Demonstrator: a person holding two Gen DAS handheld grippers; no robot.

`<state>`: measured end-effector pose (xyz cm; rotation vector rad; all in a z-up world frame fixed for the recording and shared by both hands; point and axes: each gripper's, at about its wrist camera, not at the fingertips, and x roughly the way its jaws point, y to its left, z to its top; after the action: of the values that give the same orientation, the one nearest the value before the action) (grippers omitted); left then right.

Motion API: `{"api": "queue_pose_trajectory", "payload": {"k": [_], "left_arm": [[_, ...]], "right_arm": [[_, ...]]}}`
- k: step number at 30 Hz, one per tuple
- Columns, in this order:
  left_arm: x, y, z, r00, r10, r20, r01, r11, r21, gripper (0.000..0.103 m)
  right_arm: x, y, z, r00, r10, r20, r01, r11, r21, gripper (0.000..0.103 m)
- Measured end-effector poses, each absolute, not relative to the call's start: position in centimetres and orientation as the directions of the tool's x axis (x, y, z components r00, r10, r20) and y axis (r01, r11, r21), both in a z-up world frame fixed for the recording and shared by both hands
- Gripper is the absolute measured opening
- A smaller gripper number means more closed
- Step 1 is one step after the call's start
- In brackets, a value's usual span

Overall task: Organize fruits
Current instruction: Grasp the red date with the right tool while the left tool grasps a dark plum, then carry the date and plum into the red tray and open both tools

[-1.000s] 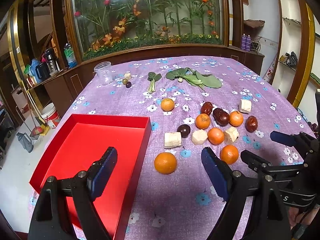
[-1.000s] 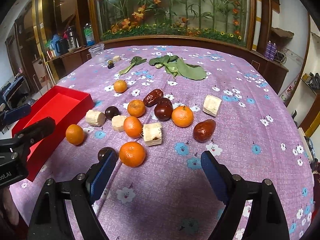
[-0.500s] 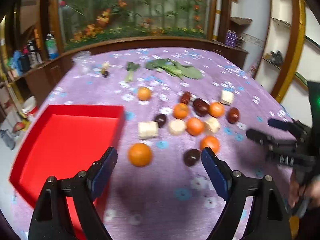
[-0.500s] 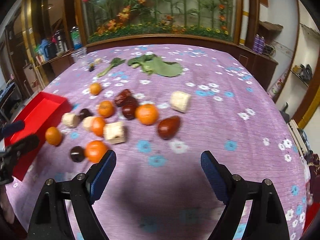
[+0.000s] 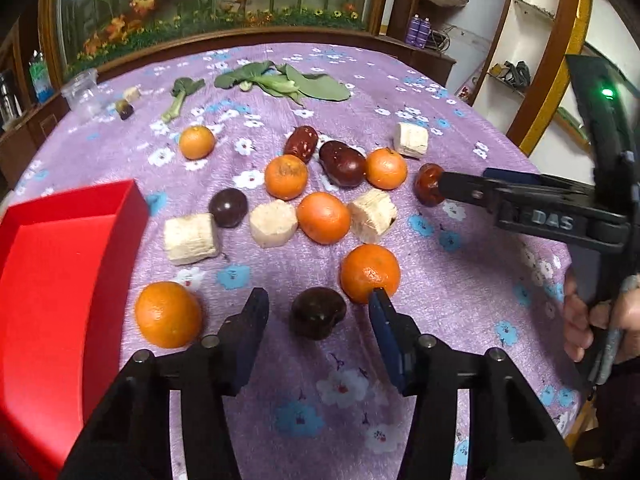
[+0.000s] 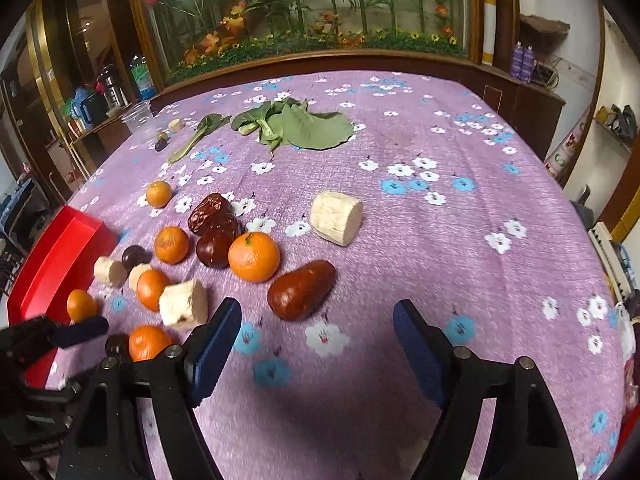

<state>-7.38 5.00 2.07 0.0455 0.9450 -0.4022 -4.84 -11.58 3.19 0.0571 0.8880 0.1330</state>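
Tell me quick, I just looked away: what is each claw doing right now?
Left claw: open, jaws just closing around the dark round fruit, not gripping yet.
Right claw: open, empty, jaws just narrowing, near the brown date.

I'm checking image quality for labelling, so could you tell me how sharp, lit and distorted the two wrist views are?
Left wrist view: fruit fairly sharp, strong fisheye bending of the red tray. Right wrist view: soft blur toward the left gripper, a dim shadow on the tablecloth between the right gripper fingers, and glare on the glass behind.
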Motion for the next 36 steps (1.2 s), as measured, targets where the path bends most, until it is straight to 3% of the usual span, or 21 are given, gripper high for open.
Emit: {"api": "queue_pose_trajectory", "payload": {"k": [4,6,10,13,25,36], "left_arm": [[-7.0,4.9,2.0,0.503,-0.337,-0.796,0.365,0.917,-0.157,0.051],[-6.9,4.9,1.8,0.485,-0.369,-0.793,0.378,0.906,-0.191,0.044],[-6.9,5.0,1.9,0.488,-0.390,-0.781,0.386,0.899,-0.208,0.024],[-6.9,5.2,1.9,0.484,-0.401,-0.778,0.380,0.897,-0.226,0.023],[-8.3,7.6,4.2,0.537,-0.405,-0.740,0.350,0.905,-0.241,0.022],[-9.7,13.8,7.9,0.665,-0.300,-0.684,0.210,0.954,-0.214,0.022]], "right_arm": [[-3.5,-11.3,2.2,0.594,0.147,-0.791,-0.082,0.989,0.122,0.078],[-3.0,-11.2,1.7,0.582,0.148,-0.800,-0.075,0.989,0.128,0.076],[-2.8,-11.0,1.4,0.578,0.148,-0.802,-0.076,0.989,0.128,0.058],[-2.8,-10.9,1.5,0.577,0.159,-0.801,-0.081,0.987,0.137,0.041],[-5.2,-10.0,3.7,0.628,0.175,-0.758,-0.102,0.984,0.143,0.034],[-7.8,-4.5,7.9,0.658,0.279,-0.699,-0.248,0.957,0.149,0.034]]}}
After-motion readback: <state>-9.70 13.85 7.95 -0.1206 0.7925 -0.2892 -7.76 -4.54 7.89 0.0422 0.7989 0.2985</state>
